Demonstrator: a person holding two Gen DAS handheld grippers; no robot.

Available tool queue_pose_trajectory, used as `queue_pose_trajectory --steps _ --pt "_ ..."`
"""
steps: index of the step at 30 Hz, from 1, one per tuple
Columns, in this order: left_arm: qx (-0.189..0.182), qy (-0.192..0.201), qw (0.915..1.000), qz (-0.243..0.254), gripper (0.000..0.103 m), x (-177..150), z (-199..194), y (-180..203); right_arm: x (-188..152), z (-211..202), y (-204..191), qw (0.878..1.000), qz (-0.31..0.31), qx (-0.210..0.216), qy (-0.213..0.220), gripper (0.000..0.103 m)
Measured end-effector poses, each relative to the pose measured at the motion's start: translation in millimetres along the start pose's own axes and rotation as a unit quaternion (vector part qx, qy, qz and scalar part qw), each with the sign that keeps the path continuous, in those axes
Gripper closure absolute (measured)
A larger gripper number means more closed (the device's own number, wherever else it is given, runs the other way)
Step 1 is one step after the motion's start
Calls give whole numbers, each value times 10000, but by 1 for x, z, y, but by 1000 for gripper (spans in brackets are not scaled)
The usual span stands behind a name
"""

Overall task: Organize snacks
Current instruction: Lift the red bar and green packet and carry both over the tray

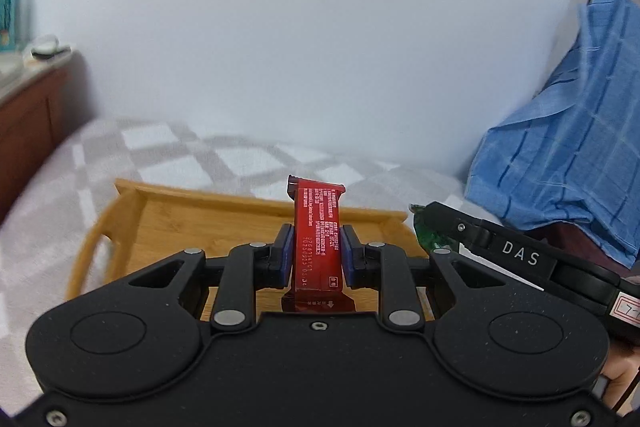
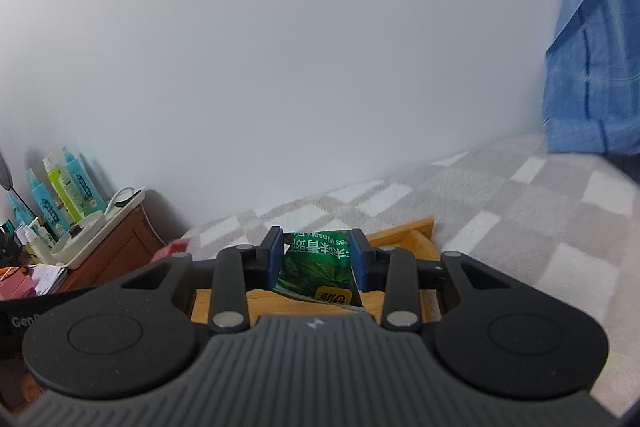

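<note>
Over tray (image 1: 168, 211): left hand-held gripper (image 1: 318, 255) clamps red packet (image 1: 318, 239).

Past both sets of jaws the wooden tray (image 1: 200, 211) floor sits bare; its raised rim (image 2: 404, 229) and blue cloth (image 1: 560, 147) off right block things.

Red snack bar (image 1: 317, 243); green packet (image 2: 318, 267); honey-brown wooden tray (image 1: 192, 223); grey-white checked bedcover (image 2: 540, 227); blue plaid cloth (image 1: 568, 155)

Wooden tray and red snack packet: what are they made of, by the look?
Wooden tray: probably bamboo or light wood, smooth honey finish with faint straight grain. Red snack packet: likely plastic film, glossy, creased with a crimped end, printed white text.
</note>
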State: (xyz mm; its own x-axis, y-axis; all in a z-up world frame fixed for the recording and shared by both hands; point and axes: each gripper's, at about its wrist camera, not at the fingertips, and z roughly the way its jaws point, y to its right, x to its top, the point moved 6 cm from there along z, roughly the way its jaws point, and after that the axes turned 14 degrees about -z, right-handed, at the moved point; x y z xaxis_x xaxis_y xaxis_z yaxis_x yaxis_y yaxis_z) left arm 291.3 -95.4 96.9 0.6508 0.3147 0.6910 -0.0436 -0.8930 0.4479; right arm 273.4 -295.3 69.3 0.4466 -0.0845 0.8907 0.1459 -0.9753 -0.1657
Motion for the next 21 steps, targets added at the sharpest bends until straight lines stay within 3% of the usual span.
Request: queue_pose_trajectory --steps 11,21 --pt "373 -464 9978 -304 80 -11 97 -16 -24 79 28 9970 -216 -8 -747 64" --pt "497 -518 9973 -181 80 -23 121 -18 -38 108 28 9942 -390 -39 -1005 64"
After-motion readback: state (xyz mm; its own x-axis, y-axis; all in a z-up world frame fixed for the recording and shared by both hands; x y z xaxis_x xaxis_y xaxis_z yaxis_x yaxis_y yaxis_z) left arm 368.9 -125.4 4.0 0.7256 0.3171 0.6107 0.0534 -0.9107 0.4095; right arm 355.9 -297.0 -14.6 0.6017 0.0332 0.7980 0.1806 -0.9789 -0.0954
